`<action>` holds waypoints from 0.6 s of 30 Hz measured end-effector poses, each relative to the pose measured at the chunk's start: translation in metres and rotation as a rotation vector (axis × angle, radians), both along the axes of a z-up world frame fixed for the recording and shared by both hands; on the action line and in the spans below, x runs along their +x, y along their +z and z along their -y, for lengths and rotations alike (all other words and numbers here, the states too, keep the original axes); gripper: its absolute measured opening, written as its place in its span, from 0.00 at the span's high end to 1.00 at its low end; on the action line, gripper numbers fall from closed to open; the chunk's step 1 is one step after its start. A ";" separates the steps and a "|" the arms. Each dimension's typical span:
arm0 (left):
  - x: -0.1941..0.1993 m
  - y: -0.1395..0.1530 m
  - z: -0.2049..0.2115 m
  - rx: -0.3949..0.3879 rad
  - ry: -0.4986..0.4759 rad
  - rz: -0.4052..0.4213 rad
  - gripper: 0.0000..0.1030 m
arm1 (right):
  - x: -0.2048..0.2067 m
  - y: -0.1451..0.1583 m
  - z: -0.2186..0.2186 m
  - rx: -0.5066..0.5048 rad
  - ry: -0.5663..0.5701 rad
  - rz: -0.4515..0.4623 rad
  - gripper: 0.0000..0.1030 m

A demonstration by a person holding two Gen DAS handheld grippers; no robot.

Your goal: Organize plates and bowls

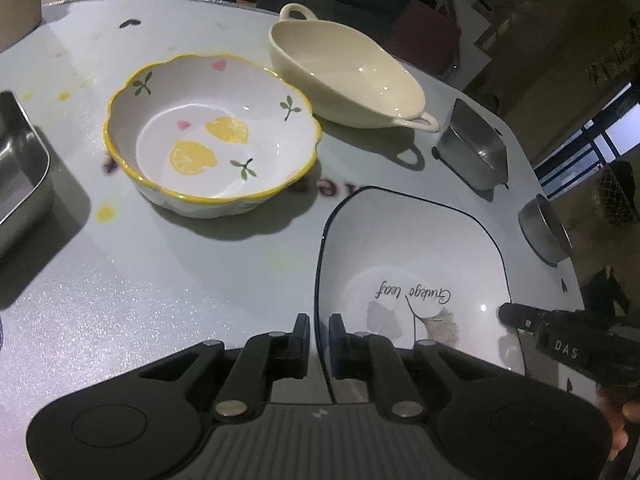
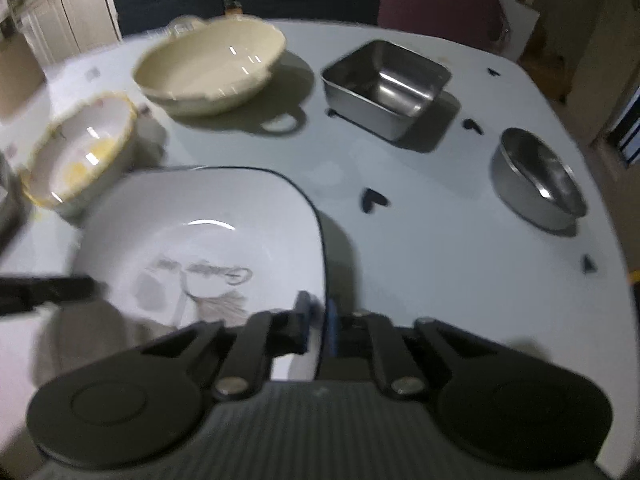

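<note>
Two grippers pinch opposite edges of the square white plate (image 1: 412, 264) on the pale table (image 1: 160, 288): the left gripper (image 1: 319, 334) clamps its left rim, the right gripper (image 2: 316, 320) its right rim. Beyond it sit the lemon-patterned bowl (image 1: 212, 136) and cream handled dish (image 1: 344, 76); a steel square tin (image 2: 386, 84) and steel round bowl (image 2: 536, 180) stand to the right.

Square white plate (image 1: 412, 264) beside lemon bowl (image 1: 212, 140), cream dish (image 1: 344, 76).
</note>
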State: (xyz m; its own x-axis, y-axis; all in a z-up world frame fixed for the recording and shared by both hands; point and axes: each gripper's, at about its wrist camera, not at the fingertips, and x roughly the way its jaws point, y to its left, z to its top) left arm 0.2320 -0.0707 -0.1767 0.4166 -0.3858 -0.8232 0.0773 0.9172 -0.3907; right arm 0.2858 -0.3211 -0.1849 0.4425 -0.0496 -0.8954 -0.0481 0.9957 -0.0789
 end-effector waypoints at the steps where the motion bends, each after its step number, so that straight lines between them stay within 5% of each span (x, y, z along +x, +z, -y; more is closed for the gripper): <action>1: 0.000 0.000 0.001 0.003 -0.002 0.001 0.89 | 0.000 0.000 0.001 0.004 0.000 0.001 0.92; 18: 0.002 0.002 0.005 0.040 -0.029 0.006 0.88 | -0.001 -0.004 0.016 0.103 -0.030 0.009 0.91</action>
State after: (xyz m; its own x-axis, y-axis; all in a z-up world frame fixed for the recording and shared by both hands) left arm 0.2336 -0.0753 -0.1749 0.4109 -0.3647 -0.8356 0.1068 0.9294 -0.3531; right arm 0.2846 -0.3367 -0.1886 0.4504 0.0296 -0.8923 -0.0183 0.9995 0.0239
